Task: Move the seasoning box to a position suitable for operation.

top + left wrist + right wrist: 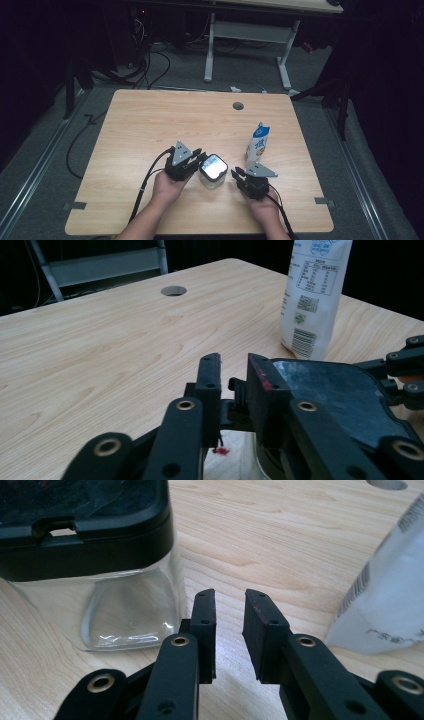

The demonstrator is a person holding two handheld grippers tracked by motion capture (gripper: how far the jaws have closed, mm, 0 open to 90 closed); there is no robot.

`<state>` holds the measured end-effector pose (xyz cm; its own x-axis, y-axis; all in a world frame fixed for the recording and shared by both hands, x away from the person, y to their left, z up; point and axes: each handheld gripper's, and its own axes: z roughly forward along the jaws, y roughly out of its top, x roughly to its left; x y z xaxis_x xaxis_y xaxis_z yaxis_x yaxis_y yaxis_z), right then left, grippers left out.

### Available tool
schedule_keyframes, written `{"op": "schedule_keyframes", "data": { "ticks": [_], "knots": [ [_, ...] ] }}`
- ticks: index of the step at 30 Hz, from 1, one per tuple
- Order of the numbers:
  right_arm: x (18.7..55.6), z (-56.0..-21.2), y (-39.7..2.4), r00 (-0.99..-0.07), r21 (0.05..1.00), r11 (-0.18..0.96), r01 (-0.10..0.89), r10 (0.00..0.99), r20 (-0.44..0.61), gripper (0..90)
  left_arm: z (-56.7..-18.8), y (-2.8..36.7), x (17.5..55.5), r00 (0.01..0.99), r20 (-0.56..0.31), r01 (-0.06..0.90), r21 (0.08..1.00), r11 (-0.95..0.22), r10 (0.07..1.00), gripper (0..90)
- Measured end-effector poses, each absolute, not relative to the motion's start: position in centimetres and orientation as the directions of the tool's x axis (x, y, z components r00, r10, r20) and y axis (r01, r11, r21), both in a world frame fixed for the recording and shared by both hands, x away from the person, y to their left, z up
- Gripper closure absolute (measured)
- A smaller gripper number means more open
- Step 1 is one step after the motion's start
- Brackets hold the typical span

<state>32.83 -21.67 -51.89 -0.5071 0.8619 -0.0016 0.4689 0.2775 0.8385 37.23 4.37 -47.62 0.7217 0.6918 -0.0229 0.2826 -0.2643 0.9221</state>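
A person seated at the near edge of a pale wooden worktop [150, 130] holds a pair of black tongs in each hand, with a clear glass jar [213, 171] standing between them. The jar, square-shouldered and capped with a black lid [85, 525], sits slightly toward the near side of the worktop's centre.

The left tongs [196, 159] lie at the jar's nine o'clock, their tips right at the lid's edge. In the left gripper view the jaws stand a narrow gap apart with nothing between them, one jaw just beside the lid's corner; whether it touches cannot be told.

The right tongs [237, 175] rest at the jar's three o'clock, a short way off. In the right gripper view their jaws are likewise parted by a narrow gap, empty, pointing past the jar's glass wall toward bare wood.

A white and blue milk carton [257, 144] stands upright at the jar's one o'clock, just beyond the right tongs, its printed label and barcode facing the left gripper view. A round cable hole [238, 106] is set in the worktop at twelve o'clock, near the far edge. Beyond it, on the grey floor, stand the white legs of another desk [247, 35] amid trailing cables.
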Motion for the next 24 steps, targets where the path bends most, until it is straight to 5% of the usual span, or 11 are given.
{"op": "schedule_keyframes", "data": {
  "ticks": [6, 16, 24],
  "knots": [
    [32.6, -51.7, -21.9, -0.506, 0.843, 0.271, 0.464, 0.862, 0.002, 75.7, -47.6, 4.3, 37.6, 0.727, -0.044, 0.280, 0.930, -0.238, 0.685, 89.8],
    [32.2, -51.4, -22.0, -0.513, 0.862, 0.271, 0.428, 0.858, -0.015, 88.7, -47.9, 3.8, 37.6, 0.730, -0.029, 0.273, 0.928, -0.254, 0.682, 90.0],
    [31.8, -51.0, -21.8, -0.530, 0.880, 0.268, 0.392, 0.848, -0.022, 90.0, -48.0, 3.7, 37.4, 0.738, -0.018, 0.266, 0.926, -0.268, 0.674, 90.0]
  ]
}}
